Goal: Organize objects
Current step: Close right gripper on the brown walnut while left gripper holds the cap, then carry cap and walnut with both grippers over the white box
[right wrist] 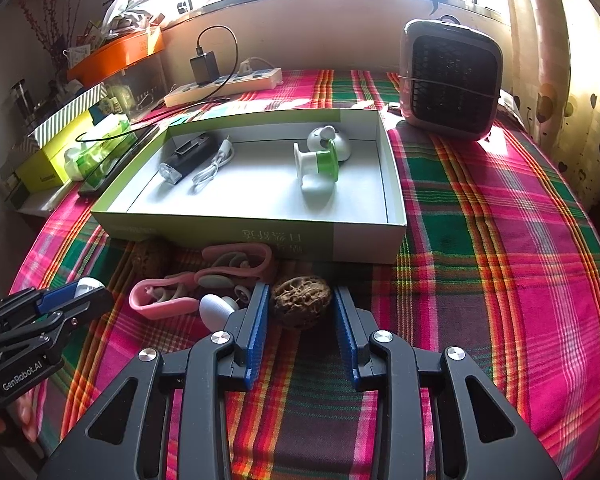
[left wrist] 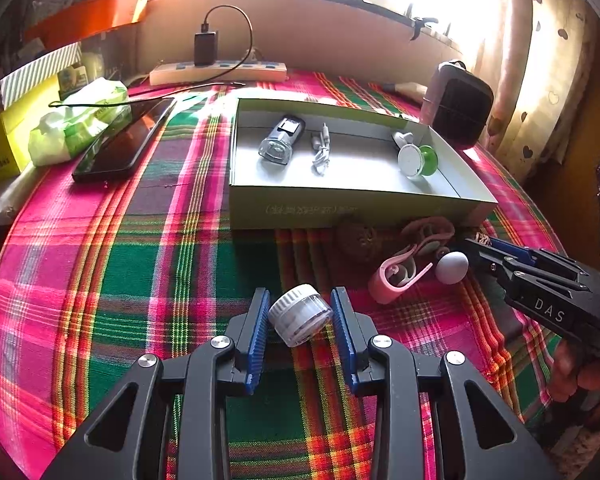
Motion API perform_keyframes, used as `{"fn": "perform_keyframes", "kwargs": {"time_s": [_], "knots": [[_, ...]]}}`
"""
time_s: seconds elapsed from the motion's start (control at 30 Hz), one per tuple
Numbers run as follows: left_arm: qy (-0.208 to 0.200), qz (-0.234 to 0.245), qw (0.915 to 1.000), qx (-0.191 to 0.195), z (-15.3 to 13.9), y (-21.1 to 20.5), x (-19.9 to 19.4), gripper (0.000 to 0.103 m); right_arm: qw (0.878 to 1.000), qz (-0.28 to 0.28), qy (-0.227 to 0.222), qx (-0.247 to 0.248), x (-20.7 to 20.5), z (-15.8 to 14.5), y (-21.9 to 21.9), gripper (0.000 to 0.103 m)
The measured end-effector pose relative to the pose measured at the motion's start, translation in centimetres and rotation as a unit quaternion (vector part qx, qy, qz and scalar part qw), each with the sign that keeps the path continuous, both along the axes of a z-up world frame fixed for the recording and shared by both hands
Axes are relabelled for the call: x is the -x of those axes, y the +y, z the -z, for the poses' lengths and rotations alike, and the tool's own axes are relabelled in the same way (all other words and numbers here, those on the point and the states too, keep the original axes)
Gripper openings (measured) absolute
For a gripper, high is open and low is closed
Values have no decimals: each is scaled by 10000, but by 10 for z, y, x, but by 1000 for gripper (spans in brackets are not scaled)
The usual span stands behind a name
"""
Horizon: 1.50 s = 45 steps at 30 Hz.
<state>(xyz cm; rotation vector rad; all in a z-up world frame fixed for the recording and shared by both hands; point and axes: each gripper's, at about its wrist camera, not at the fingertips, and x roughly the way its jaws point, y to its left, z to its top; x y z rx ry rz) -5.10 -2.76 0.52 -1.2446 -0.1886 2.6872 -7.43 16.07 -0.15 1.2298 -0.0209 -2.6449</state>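
Note:
My left gripper (left wrist: 300, 294) is shut on a small clear jar with a white lid (left wrist: 300, 314), tilted between the blue pads above the plaid cloth. In the right wrist view my right gripper (right wrist: 301, 289) is shut on a brown walnut (right wrist: 302, 300) just in front of the open green-and-white box (right wrist: 260, 236). The box holds a small torch (right wrist: 184, 160), a white cable (right wrist: 214, 164) and a green-and-white spool (right wrist: 316, 168). A pink strap piece (right wrist: 168, 300), a white egg-shaped ball (right wrist: 214, 308) and a second walnut (right wrist: 152, 256) lie left of the held walnut.
A dark fan heater (right wrist: 452, 80) stands at the back right. A power strip (right wrist: 224, 84) with a charger runs along the back wall. A phone (left wrist: 124, 140), a tissue pack (left wrist: 80, 120) and a yellow box (left wrist: 4, 140) crowd the left side. A curtain hangs at the right.

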Motion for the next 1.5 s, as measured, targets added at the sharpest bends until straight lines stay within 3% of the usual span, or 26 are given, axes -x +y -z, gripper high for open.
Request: {"fn": "perform_keyframes", "kwargs": {"time_s": [1.0,1.5], "knots": [[259,157,9995,109,-28,8,10,29,9996,-107,195,196,0,-20,1,33],[390,244,9988,149,-42,14,36,29,9991,-218,345,132,19,-35,-6,33]]}}
